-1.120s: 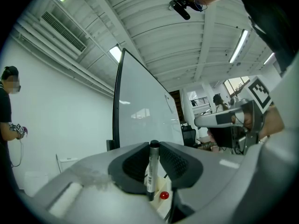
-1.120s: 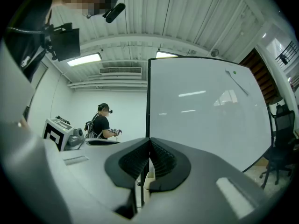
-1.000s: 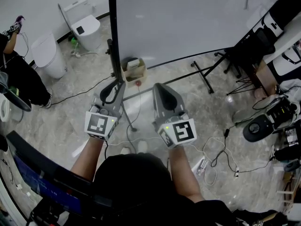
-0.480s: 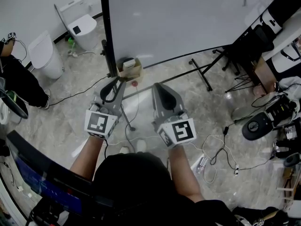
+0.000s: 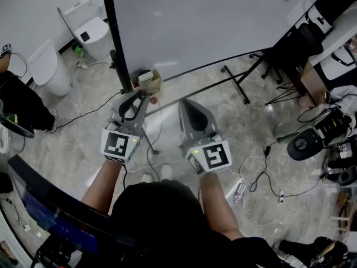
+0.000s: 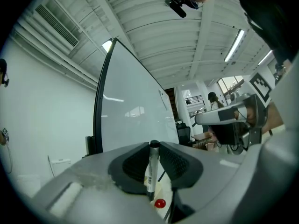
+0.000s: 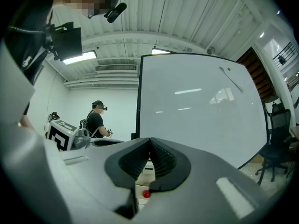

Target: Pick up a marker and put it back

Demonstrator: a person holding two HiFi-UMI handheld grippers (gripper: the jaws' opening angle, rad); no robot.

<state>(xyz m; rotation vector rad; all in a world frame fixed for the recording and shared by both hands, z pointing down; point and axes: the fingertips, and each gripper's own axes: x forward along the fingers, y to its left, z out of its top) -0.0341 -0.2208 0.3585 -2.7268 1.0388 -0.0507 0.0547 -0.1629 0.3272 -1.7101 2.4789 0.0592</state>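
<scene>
The left gripper [image 6: 154,146] holds the marker [image 6: 150,169] tight between its two dark pads. The marker stands straight up, with its black cap on top and its white body below. The marker has small dark print on its side, too small to read. The right gripper [image 7: 150,143] has its jaws pressed together. Both grippers are side by side, close to the bottom of the big whiteboard [image 5: 195,21]. The board has a black edge [image 5: 111,38] running down its left side, and the left gripper is just beside it. A small brown box [image 5: 148,84] sits low by that edge, with a red ball [image 5: 154,100] just under it. The bottom of the board is well above the floor [image 5: 83,133], and the stand's black legs [image 5: 234,85] spread out below. Cables [image 5: 262,177] lie on the floor to the right. Two white bins [image 5: 50,68] stand off to the left. Each gripper has a cube [image 5: 119,145] with a black and white square pattern, but no words.
</scene>
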